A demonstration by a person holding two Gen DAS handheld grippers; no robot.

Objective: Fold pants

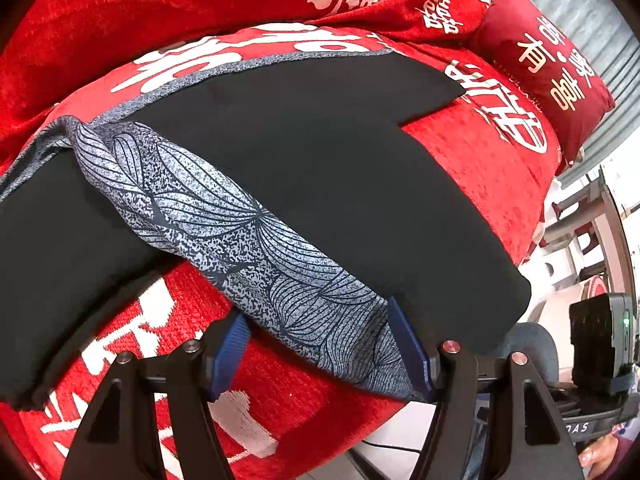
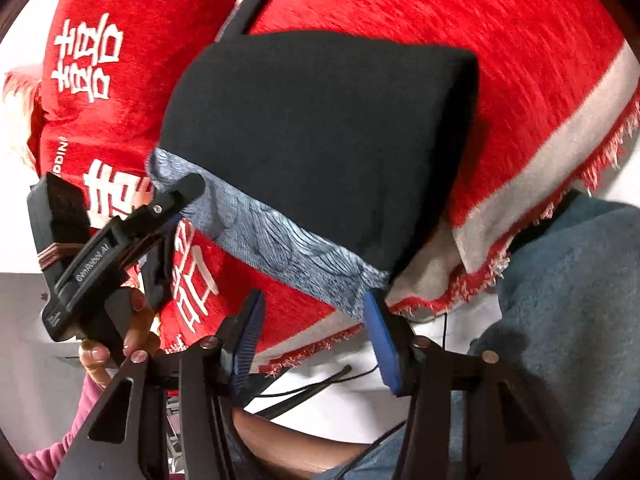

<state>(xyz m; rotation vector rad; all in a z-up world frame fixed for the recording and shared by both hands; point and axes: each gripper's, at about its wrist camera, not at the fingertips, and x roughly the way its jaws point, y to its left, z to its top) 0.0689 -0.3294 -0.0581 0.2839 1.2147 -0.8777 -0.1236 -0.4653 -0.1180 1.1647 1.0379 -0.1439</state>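
Left wrist view: left gripper [image 1: 320, 344] fingers straddle patterned waistband [image 1: 256, 236], apart, not pinching.
Right gripper [image 2: 316, 340]: fingers apart at the near waistband corner.
Black pants [image 1: 320, 176]: spread flat on red blanket [image 1: 480, 152], ready for folding.

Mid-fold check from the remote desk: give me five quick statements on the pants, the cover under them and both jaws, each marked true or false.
1. The black pants lie on a red cover with white characters. True.
2. The patterned waistband is plain white. False: grey-blue with a leaf print.
3. The left gripper has jaws open astride the waistband. True.
4. The right gripper is clamped on a pillow. False: jaws open, near the waistband corner.
5. The pants hang from a hanger. False: they lie on the cover.
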